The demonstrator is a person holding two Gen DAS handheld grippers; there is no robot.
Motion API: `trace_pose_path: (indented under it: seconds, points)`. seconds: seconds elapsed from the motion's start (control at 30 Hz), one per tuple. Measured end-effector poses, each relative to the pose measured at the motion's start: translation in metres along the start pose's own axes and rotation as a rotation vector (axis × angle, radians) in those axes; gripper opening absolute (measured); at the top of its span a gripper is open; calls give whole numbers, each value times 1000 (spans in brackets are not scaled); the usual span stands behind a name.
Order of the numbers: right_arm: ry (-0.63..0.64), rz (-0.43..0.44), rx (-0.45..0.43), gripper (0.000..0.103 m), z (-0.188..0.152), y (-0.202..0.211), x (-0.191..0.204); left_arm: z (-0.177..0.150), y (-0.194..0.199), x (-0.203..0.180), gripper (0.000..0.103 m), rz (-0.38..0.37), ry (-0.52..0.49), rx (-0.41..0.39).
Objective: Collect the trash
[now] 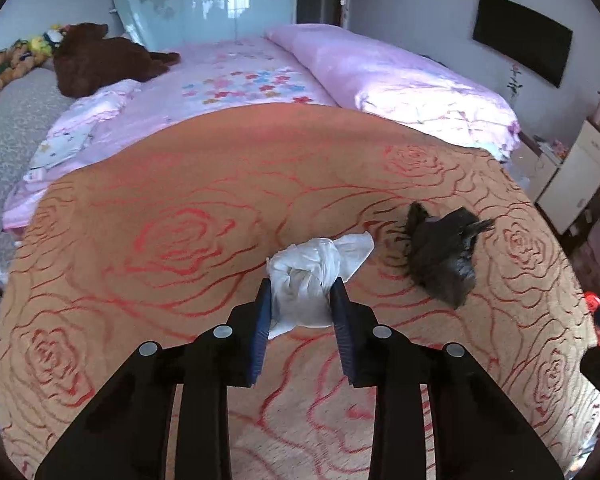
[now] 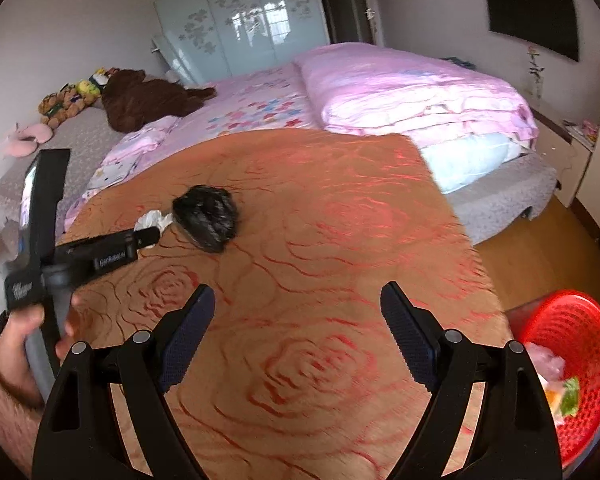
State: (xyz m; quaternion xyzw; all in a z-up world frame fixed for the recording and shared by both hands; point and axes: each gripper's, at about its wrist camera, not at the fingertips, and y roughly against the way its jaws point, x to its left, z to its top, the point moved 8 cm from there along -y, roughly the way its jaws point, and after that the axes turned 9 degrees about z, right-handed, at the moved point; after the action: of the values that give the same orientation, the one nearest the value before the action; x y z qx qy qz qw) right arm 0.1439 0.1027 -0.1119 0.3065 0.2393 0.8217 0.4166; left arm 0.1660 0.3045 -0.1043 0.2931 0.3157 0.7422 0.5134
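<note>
There are two bits of trash on the orange blanket (image 1: 220, 184): one white bag (image 1: 312, 276) and one black bag (image 1: 444, 256). There is one red basket (image 2: 572, 344) on the floor. There are two grippers, the left gripper (image 1: 302, 320) and the right gripper (image 2: 296, 332), one big brown teddy bear (image 2: 148, 96) and one black TV (image 2: 532, 16).
</note>
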Motion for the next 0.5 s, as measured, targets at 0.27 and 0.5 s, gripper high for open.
trace_pose_path:
  seconds: [0.27, 0.5]
  points:
    - [63, 41, 54, 82, 24, -53, 40, -11, 4, 23, 28, 52, 48, 24]
    - [108, 52, 67, 78, 44, -90, 64, -12, 3, 33, 28, 43, 87, 23]
